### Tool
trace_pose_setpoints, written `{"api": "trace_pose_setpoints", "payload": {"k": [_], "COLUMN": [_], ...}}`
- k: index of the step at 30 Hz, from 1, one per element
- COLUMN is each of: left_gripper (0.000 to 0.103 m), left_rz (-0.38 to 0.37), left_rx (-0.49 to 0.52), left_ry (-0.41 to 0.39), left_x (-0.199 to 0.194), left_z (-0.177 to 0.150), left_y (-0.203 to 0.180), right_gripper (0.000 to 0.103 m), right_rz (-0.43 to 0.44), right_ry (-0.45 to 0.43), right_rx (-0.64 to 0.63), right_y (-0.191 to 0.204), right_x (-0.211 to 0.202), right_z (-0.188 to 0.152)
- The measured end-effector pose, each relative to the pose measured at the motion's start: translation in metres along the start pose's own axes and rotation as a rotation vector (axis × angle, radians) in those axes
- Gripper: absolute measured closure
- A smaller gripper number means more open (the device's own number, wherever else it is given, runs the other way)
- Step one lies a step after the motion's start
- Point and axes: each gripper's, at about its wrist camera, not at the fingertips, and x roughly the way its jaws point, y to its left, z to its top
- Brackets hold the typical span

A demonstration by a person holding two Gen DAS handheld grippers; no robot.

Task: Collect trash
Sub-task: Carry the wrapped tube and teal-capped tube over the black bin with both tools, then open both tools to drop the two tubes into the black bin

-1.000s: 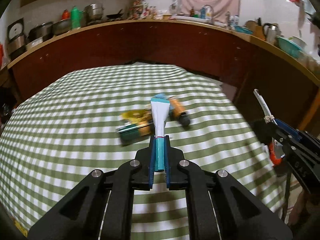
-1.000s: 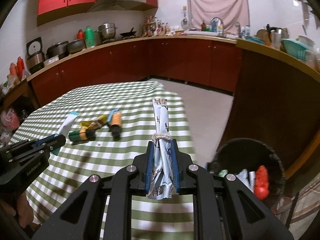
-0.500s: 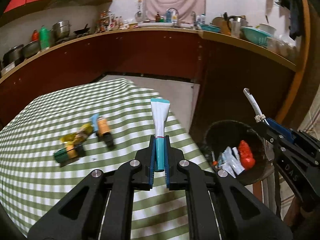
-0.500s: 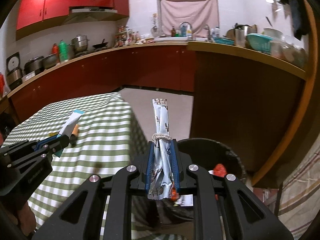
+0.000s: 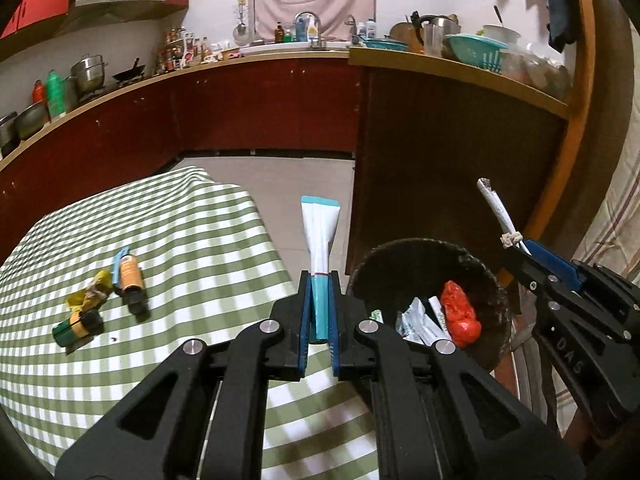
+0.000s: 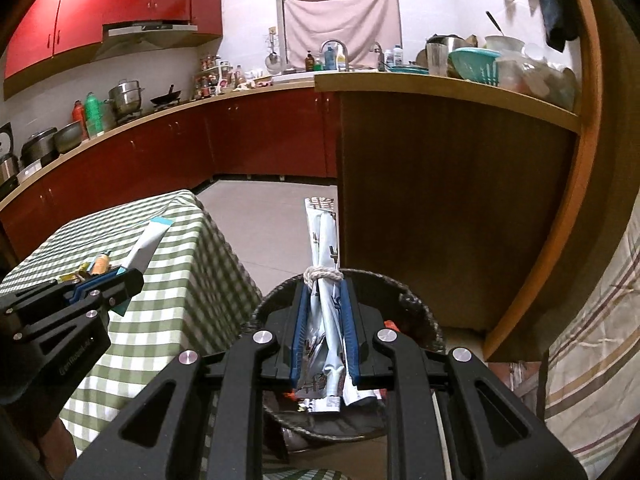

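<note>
My left gripper [image 5: 319, 280] is shut on a white and teal tube [image 5: 320, 232], held over the table's right edge beside the black trash bin [image 5: 424, 252]. My right gripper [image 6: 324, 284] is shut on a bundle of silver wrappers tied with string [image 6: 325, 240], right above the bin [image 6: 420, 312]. The bin holds white wrappers and a red crumpled piece [image 5: 460, 312]. An orange tube [image 5: 130, 280], a yellow wrapper [image 5: 90, 292] and a green tube [image 5: 78, 326] lie on the green checked tablecloth [image 5: 180, 240].
A brown cabinet wall [image 6: 440, 208] stands just behind the bin. A striped cloth [image 6: 592, 360] hangs at the right. Kitchen counters with pots run along the back. Tiled floor [image 6: 264, 216] lies between table and counters.
Both grippers swung right, off the table toward the bin. The right gripper with the wrappers now sits over the bin; the left one with the tube is at the table's edge.
</note>
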Motion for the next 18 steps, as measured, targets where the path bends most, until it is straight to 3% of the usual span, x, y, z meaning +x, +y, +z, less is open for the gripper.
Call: {"api": "trace_pose_setpoints", "payload": {"k": [18], "left_gripper": [0.095], "left_rz": [-0.009], "left_rx": [0.051], "left_ry": [0.043], "left_x": [0.054], "left_z": [0.008], "left_y": [-0.045], "right_gripper": [0.085], "right_rz": [-0.035], "right_ry": [0.023], "right_rx": [0.050], "right_y": [-0.031], "right_x": [0.031], "right_z": [-0.009]}}
